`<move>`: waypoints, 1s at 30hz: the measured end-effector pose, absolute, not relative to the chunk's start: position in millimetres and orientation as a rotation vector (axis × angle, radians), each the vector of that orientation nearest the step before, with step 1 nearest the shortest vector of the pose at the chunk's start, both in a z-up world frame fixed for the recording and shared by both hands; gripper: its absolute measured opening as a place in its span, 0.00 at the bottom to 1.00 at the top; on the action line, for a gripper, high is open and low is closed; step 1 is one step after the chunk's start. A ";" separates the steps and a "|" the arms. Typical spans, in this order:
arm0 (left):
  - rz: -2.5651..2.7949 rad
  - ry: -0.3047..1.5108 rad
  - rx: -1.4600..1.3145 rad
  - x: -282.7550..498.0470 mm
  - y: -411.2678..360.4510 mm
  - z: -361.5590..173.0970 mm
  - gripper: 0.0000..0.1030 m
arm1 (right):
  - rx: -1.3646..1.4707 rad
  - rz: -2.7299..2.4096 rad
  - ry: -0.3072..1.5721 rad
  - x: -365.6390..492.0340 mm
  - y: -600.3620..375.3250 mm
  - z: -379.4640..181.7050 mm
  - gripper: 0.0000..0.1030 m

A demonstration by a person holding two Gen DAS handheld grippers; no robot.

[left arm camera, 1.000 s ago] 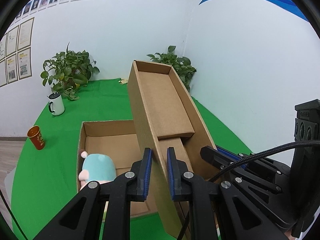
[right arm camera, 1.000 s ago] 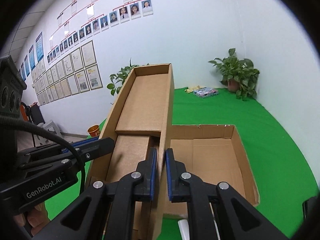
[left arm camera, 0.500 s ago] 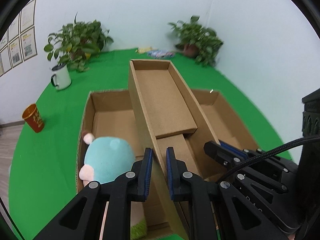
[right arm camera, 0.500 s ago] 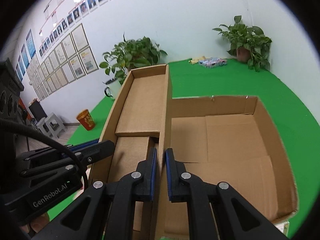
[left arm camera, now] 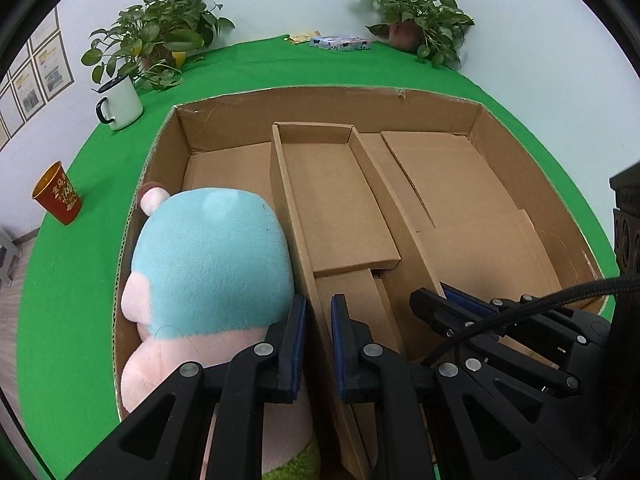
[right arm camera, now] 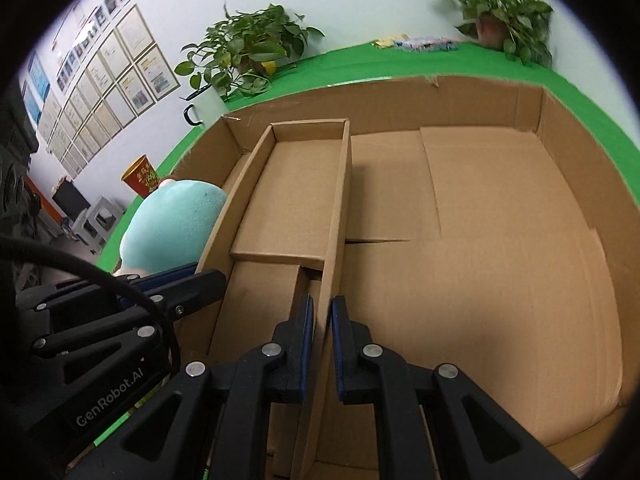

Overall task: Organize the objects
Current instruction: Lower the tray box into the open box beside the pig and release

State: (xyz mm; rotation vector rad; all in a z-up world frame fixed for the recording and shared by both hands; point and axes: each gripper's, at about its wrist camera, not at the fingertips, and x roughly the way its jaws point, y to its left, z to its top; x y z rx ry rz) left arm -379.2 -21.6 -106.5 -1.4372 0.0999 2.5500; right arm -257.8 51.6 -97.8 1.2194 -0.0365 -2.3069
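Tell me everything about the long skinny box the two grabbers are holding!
The narrow box is plain brown cardboard, long, open on top, with nothing inside but its folded bottom flaps. It sits inside the big cardboard box, running front to back. The left gripper pinches its left wall and the right gripper pinches its right wall, both at the near end. A teal and pink plush toy presses against its left side.
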 end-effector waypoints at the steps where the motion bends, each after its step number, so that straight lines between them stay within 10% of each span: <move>1: 2.552 0.099 -1.438 -377.8 -22.8 -105.5 0.09 | 1.222 -2.305 -0.024 -257.2 49.9 -96.1 0.09; 10: 2.567 0.039 -1.353 -351.5 -41.9 -76.0 0.13 | 1.219 -2.230 0.067 -259.8 44.5 -95.6 0.16; 16: 2.627 0.016 -1.262 -325.8 -61.2 -57.1 0.31 | 1.183 -2.256 -0.019 -263.0 58.0 -87.5 0.50; 24: 2.752 0.011 -1.135 -281.9 -81.2 -38.8 0.37 | 1.114 -2.349 0.028 -231.4 70.4 -64.0 0.50; 28: 2.830 -0.024 -0.961 -245.5 -80.7 -21.3 0.67 | 0.979 -2.406 0.066 -190.3 85.5 -39.6 0.81; 30: 2.868 -0.012 -0.857 -225.0 -74.6 -12.8 0.85 | 0.920 -2.418 0.116 -169.3 91.4 -28.2 0.81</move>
